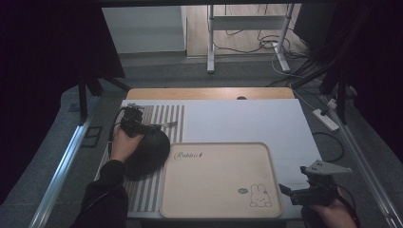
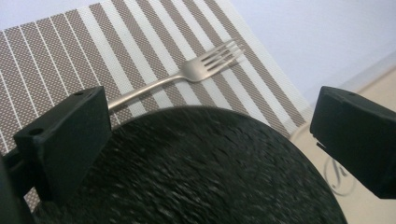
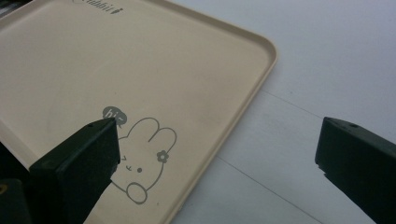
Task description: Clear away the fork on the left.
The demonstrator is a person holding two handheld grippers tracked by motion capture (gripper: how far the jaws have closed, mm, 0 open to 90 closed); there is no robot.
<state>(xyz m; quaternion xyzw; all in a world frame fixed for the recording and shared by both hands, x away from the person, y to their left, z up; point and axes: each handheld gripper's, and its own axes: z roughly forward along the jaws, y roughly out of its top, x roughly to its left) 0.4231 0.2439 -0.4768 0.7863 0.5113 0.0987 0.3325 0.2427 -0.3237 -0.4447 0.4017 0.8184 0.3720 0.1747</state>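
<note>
A black round plate (image 1: pixel 148 154) with a rough, textured surface lies on a brown-and-white striped placemat (image 1: pixel 164 114) at the left of the table. My left gripper (image 1: pixel 141 126) hovers over the plate's far edge; its jaws stand wide open, and the plate (image 2: pixel 210 172) lies below and between them. Just beyond the plate, a silver fork (image 2: pixel 205 67) rests on the mat, tines pointing away. My right gripper (image 1: pixel 290 192) is open near the table's front right, beside the corner of a beige tray (image 1: pixel 214 180). The tray's rabbit drawing (image 3: pixel 149 149) sits near the left jaw.
A white sheet (image 1: pixel 247 121) covers the table, with a strip of bare wood (image 1: pixel 209 93) at the far edge. The tray (image 3: pixel 140 60) holds nothing. On the floor beyond stand a metal stand (image 1: pixel 247 33), loose cables and a power strip (image 1: pixel 325 119).
</note>
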